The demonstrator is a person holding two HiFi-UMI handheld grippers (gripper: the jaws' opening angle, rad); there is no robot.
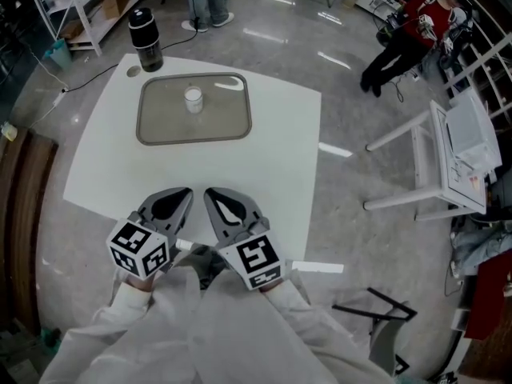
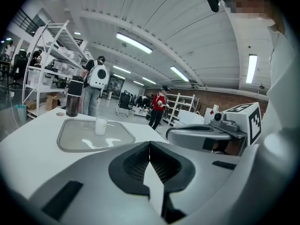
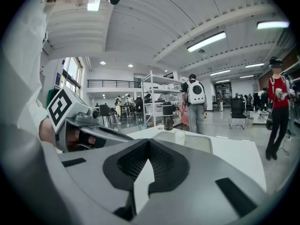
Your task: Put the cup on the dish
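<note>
White table (image 1: 276, 162): cup (image 1: 193, 99) seemingly upright on dish (image 1: 228, 114).

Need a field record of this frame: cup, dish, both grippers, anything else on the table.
cup: small white cup, upright, standing on the dish
dish: grey rectangular dish, on the far half of the white table
left gripper: jaws together, nothing between them, at the table's near edge
right gripper: jaws together, nothing between them, beside the left one
other: black flask, far left corner, off the dish
task state: cup on dish, no gripper touching it
</note>
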